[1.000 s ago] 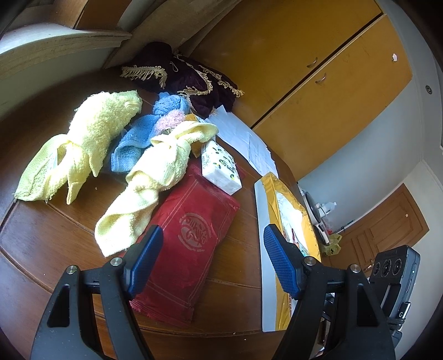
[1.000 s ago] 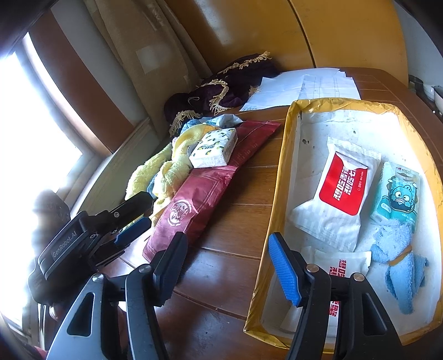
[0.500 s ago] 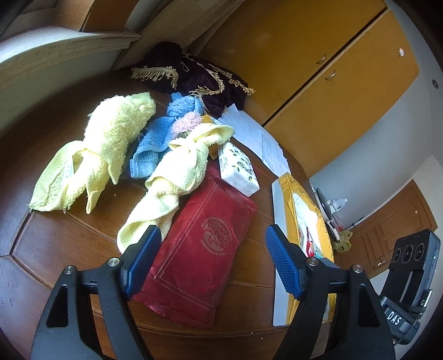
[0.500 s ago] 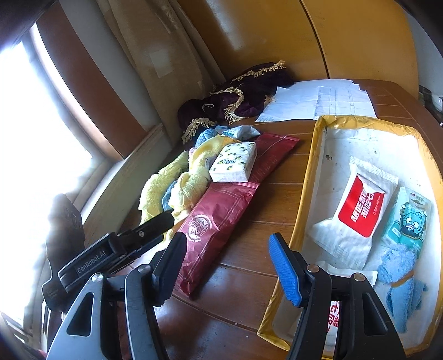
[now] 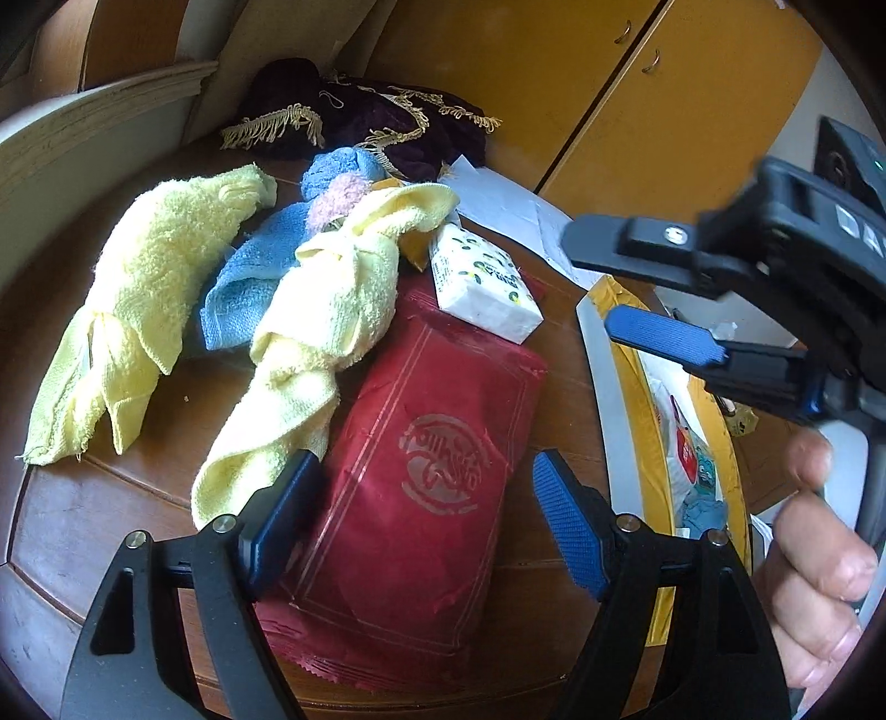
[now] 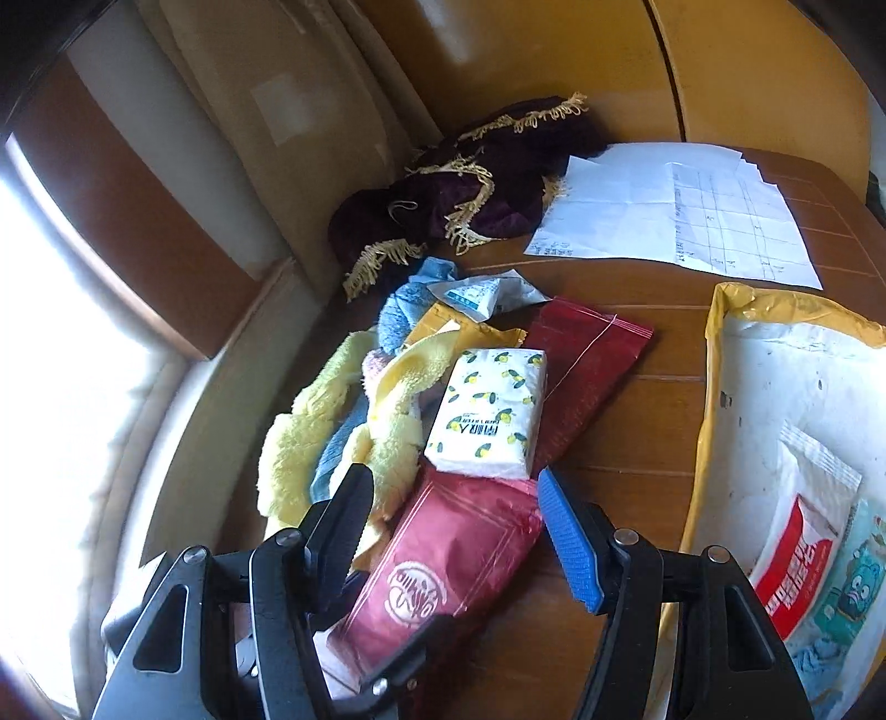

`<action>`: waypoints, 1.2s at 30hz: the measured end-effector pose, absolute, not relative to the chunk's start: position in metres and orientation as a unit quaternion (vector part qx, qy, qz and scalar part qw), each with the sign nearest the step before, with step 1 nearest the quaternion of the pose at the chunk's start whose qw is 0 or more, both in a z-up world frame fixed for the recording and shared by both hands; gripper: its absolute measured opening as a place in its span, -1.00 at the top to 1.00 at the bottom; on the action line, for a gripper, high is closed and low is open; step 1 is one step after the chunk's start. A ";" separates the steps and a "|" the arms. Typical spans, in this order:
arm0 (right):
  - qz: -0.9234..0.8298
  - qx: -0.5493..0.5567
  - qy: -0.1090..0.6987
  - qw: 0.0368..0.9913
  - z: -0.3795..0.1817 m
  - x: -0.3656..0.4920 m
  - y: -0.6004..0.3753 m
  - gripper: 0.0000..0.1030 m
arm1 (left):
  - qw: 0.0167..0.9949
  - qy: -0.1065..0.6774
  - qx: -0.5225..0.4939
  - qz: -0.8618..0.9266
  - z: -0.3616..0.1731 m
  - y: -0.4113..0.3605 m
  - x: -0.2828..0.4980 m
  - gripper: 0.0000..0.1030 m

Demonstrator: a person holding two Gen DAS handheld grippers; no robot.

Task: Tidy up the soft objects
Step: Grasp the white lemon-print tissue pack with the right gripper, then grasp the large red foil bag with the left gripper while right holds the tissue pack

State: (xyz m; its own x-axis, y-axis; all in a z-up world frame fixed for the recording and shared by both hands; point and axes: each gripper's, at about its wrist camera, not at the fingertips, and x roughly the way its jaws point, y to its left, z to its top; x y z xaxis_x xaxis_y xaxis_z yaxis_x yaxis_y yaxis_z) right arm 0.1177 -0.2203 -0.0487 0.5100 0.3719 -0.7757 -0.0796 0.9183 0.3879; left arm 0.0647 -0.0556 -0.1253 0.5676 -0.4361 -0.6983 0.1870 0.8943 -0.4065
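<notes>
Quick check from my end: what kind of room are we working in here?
Most likely a room in a home, perhaps a dining or living room. A round wooden table holds the clutter, wooden cabinet doors stand behind it, and a curtain hangs by a bright window.

Daylight scene, no lamp visible. Right wrist view: window (image 6: 61, 310) at left edge blown out to pure white, detail lost; haze and low contrast spread from it across the left third. Glare patch on the wooden cabinet door (image 6: 498, 39) at top. Left wrist view: more even exposure, colours saturated; soft short shadows under the yellow towels (image 5: 149, 310) on the table (image 5: 111, 515). Right gripper (image 5: 664, 338) in that view is motion-blurred, as is the hand (image 5: 819, 559) holding it. Both views: strong fisheye bending of straight edges, dark vignette in the corners. Centres sharp.
</notes>
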 end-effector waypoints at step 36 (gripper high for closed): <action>0.140 0.239 0.416 0.866 -0.049 0.026 -0.316 -0.01 | 0.884 0.454 0.047 -0.100 -0.128 -0.124 0.052 -0.48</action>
State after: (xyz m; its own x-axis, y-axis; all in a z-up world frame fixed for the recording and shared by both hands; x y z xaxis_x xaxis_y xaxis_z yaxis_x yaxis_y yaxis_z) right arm 0.0262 -0.3157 -0.0485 0.6144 0.4416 -0.6538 -0.0431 0.8462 0.5310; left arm 0.0519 -0.1242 -0.1280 0.5681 -0.1340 -0.8120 0.2188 0.9757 -0.0080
